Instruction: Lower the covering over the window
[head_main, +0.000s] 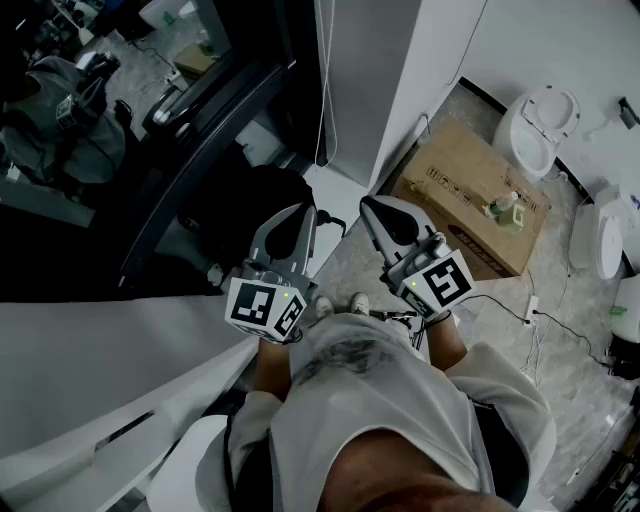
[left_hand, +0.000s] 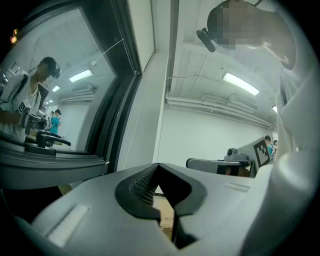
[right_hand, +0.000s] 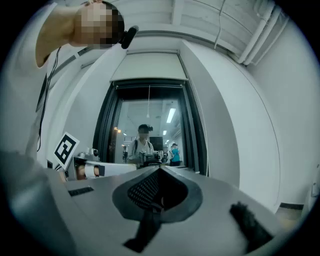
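The white room has a dark window (right_hand: 149, 130). Its blind (right_hand: 149, 67) is up at the top, not lowered yet. The cord (right_hand: 148, 102) hangs free. The left tongs (head_main: 303, 215) and right tongs (head_main: 370, 205) are squeezed together, empty.

Quick layout rundown: the window (head_main: 110, 190) is off to the left, with the pull cord (head_main: 320, 90) hanging along its right edge and the blind (right_hand: 149, 67) up at its top. The left hand-held gripper (head_main: 302, 210) and right hand-held gripper (head_main: 376, 204) sit side by side just right of the window. Further right there's a cardboard box (head_main: 455, 190) on the floor (head_main: 560, 300) with a bottle (head_main: 505, 208) on it, and a toilet (head_main: 540, 125) beyond the box.
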